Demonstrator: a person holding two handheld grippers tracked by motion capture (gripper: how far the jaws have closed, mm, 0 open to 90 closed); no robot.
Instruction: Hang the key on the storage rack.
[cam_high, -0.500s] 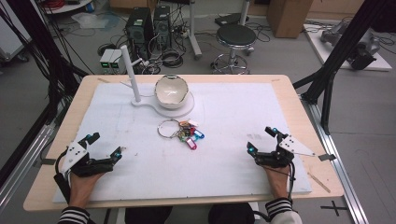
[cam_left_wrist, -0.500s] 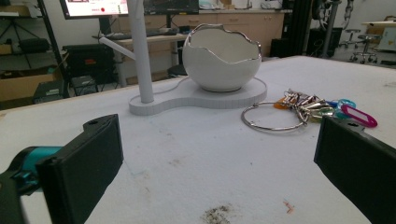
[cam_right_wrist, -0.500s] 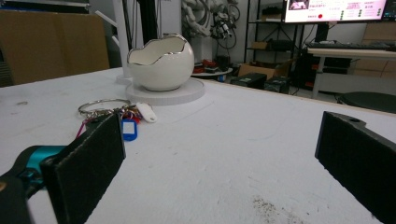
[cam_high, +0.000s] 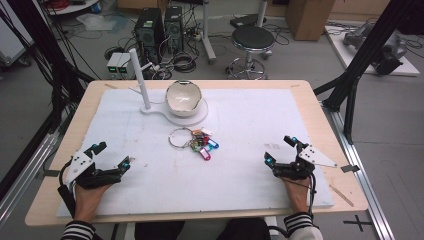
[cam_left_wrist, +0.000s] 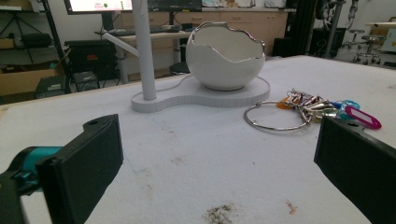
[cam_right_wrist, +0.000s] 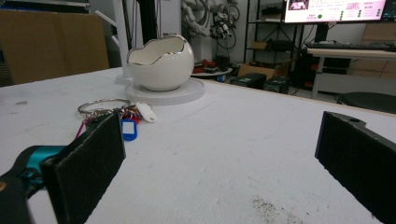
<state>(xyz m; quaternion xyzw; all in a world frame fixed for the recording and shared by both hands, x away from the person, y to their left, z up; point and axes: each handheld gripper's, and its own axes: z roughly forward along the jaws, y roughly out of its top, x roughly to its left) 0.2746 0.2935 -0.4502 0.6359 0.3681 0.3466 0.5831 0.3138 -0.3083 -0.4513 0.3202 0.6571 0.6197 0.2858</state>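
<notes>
1. Your left hand (cam_high: 86, 197) comes in from the bottom left corner and holds the left gripper (cam_high: 111, 156) low, with the jaws pointing forward and a little to the right.
2. The jaws of the left gripper stand wide apart and nothing is between them.
3. Your right hand (cam_high: 296, 192) comes in from the bottom right and holds the right gripper (cam_high: 280, 149), with the jaws pointing forward and a little to the left.
4. The jaws of the right gripper also stand wide apart, with nothing between them.
5. A striped sleeve (cam_high: 77, 231) covers each wrist.
</notes>
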